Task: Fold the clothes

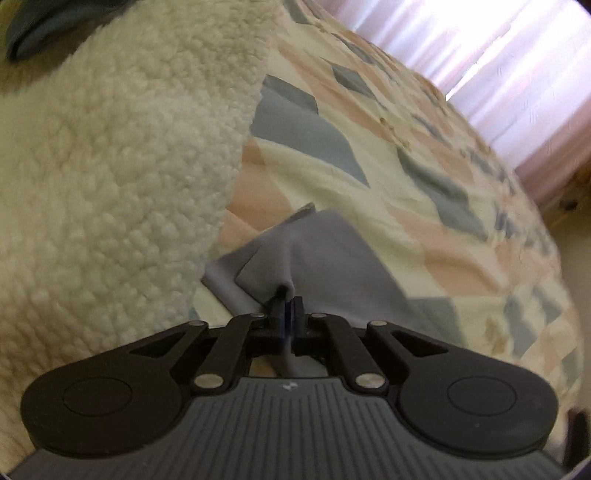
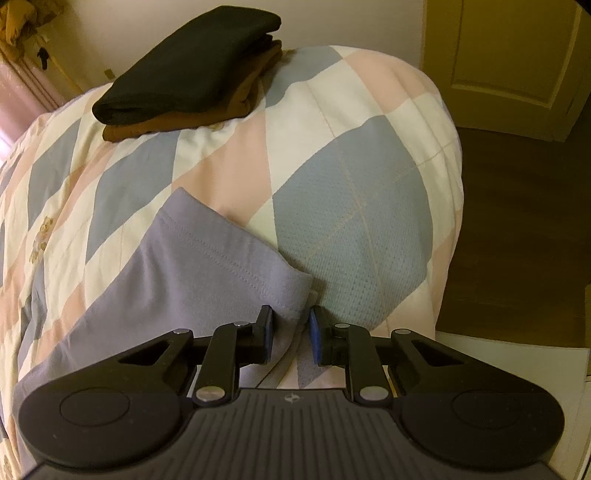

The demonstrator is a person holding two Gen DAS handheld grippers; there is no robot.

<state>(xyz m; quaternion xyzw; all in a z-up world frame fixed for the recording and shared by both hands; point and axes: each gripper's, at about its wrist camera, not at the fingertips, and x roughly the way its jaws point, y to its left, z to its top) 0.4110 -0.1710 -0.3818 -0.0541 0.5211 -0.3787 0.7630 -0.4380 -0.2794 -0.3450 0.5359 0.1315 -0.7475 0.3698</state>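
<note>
Left wrist view. A cream sherpa fleece blanket fills the left half of the frame and lies on the bed; a dark garment shows blurred at the top left corner, beyond the fleece. To the right of the fleece, the diamond-patterned quilt in blue, pink and cream runs to the far edge of the bed, where pink curtains hang. The left gripper sits at bottom centre with its jaws pressed together on a pinched fold of the lavender-grey garment; the cloth rises to a small peak at the fingertips and spreads over the quilt just right of the fleece's edge.

Right wrist view. At the far left corner of the bed stands a stack of folded clothes: a black folded garment on top of a brown folded garment. The same lavender-grey garment lies across the near left part of the quilt, its stitched hem running diagonally toward the tool. The right gripper is parted, a clear gap between its blue-padded fingers; the hem corner lies in that gap, with no pad visibly pressing it. Right of the bed's edge are dark wood flooring and a door.
</note>
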